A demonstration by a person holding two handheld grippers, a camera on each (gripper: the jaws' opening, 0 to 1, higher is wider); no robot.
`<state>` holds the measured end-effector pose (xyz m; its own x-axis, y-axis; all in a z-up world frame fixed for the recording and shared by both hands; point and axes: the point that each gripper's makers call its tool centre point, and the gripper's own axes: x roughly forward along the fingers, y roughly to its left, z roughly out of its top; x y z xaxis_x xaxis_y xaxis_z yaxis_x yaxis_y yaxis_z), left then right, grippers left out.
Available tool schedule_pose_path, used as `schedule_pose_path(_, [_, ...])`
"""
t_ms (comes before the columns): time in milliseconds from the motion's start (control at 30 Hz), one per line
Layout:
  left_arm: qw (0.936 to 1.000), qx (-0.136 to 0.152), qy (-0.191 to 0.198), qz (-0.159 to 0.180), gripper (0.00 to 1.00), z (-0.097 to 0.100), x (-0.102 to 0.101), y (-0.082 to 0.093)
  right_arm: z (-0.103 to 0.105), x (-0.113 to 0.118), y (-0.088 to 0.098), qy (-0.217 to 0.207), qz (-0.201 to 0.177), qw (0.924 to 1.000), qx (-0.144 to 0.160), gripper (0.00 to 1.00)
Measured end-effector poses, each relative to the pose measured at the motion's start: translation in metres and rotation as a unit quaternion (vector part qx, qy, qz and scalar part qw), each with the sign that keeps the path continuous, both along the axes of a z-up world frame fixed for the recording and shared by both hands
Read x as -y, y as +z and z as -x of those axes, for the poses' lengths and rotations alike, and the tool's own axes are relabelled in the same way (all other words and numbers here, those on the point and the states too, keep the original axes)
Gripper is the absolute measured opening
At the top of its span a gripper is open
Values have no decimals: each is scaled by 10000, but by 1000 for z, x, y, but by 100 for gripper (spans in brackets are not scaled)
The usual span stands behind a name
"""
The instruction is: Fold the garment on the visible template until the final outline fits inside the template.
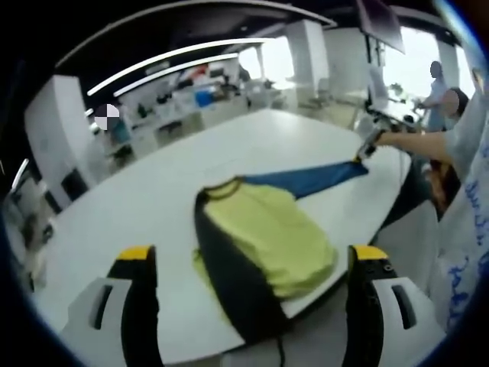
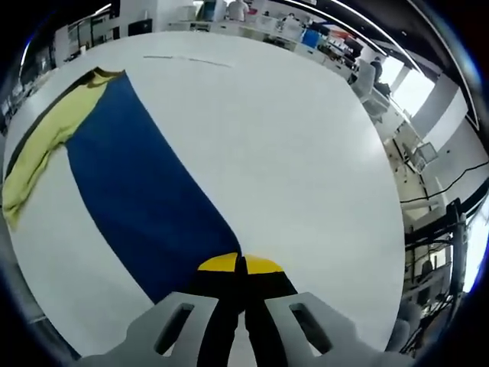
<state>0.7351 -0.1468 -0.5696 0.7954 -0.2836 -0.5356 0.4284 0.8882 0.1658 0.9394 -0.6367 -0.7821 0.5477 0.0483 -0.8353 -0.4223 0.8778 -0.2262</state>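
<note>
Garment (image 1: 263,245) lies on the white counter (image 1: 153,199), near its front edge. Body is yellow with a dark side panel; one dark edge hangs a little over the counter's front edge. Blue sleeve (image 1: 309,180) is stretched straight out from the body, away from the collar side.

Right claw (image 2: 241,264): jaws pressed together, pinching the sleeve cuff. Left claw (image 1: 252,256): jaws spread wide, holding nothing, hovering short of the garment body.

Progress, judged: early. Body looks partly bunched, not squared. The sleeve is fully extended and not yet folded in. No template outline can be made out on the counter, so fit cannot be checked. Remaining: bring sleeve over the body, further folds, check outline.

Views compared: left gripper view gives the whole garment, the right claw (image 1: 370,145) at the sleeve end with the person's arm behind it, and the room beyond the counter. Right gripper view gives the grip itself, the sleeve (image 2: 141,195) running flat back to the yellow body (image 2: 46,149), and bare counter (image 2: 290,130) beside it.
</note>
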Motion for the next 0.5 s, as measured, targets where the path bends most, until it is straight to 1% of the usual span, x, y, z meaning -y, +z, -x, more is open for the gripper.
schedule_pose_path(100, [10000, 6, 2, 7, 99, 0, 0, -1, 1, -1, 1, 48, 43, 10000, -5, 1])
schedule_pose_path(167, [10000, 0, -1, 19, 99, 0, 1, -2, 1, -2, 2, 118, 122, 9998, 50, 2])
schedule_pose_path(233, [10000, 10, -24, 18, 99, 0, 2, -1, 1, -3, 4, 154, 134, 9996, 183, 6])
schedule_pose_path(300, [10000, 41, -35, 20, 99, 0, 2, 0, 1, -5, 5, 119, 4, 9997, 234, 11])
schedule_pose_path(400, [10000, 59, -64, 49, 99, 0, 2, 1, 1, -6, 6, 137, -59, 9996, 258, 18])
schedule_pose_path(500, [9999, 55, -78, 58, 99, 0, 2, 0, -1, -3, 7, 74, -55, 9994, 343, 21])
